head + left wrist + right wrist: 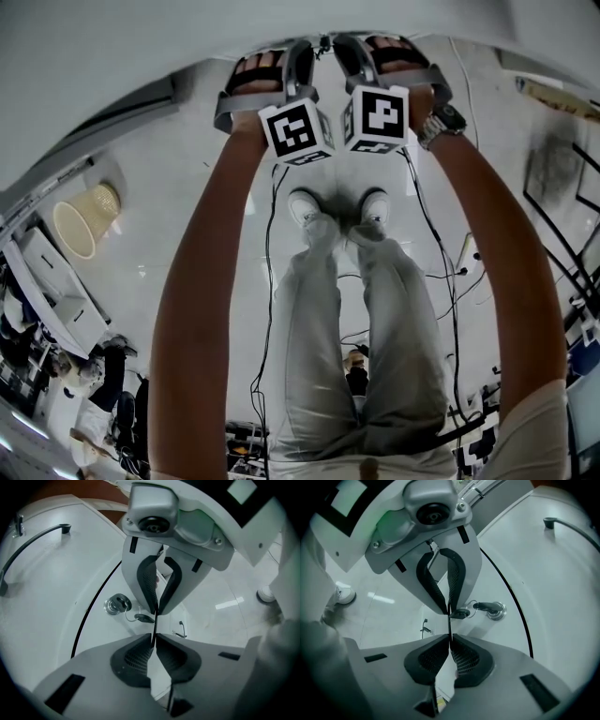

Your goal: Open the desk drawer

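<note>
The white drawer front [51, 592] carries a dark bow handle [33, 541] and a round lock with a key in it [117, 604]. The right gripper view shows the same lock and key [493, 608] and one end of the handle [555, 523]. My left gripper [153, 637] is shut, tips together, nothing seen between them. My right gripper [449, 638] is shut the same way. The two grippers point at each other, tips nearly meeting, just in front of the lock. In the head view both are held side by side at the top, left gripper [302, 61] and right gripper [354, 56].
A dark gap line [91, 616] runs down beside the drawer front. Below are my legs and shoes [342, 211] on a glossy floor with cables [270, 281]. A woven basket [86, 217] and white cabinets [56, 291] stand at the left. A white caster [266, 594] sits on the floor.
</note>
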Available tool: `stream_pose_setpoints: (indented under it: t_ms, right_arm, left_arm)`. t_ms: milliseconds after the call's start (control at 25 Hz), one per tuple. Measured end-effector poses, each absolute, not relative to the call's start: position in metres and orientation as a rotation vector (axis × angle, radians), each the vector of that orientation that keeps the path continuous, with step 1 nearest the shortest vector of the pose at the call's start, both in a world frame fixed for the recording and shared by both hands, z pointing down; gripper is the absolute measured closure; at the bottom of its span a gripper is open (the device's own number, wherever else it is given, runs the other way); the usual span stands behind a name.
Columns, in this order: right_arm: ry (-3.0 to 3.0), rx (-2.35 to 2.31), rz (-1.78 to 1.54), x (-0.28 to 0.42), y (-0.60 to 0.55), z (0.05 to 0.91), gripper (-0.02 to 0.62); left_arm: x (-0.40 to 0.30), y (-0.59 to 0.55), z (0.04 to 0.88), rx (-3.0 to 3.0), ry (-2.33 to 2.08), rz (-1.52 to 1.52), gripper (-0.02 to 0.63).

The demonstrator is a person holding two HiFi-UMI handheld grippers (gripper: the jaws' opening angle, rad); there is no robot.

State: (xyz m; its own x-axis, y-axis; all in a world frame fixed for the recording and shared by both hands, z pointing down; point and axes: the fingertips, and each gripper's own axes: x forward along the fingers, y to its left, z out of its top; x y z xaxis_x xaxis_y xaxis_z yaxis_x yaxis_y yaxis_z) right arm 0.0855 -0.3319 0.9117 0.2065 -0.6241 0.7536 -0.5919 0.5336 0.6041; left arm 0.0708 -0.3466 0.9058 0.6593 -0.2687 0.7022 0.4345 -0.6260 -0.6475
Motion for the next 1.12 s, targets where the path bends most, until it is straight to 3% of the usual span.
stream_pose_setpoints:
  t_ms: [1120]
  right_arm:
    - [-1.477,1.089,0.128,0.037,-0.277,0.914,0.555]
  left_arm:
    - [0.02,-0.294,0.911,-1.939,-0.261,-1.111,0.583]
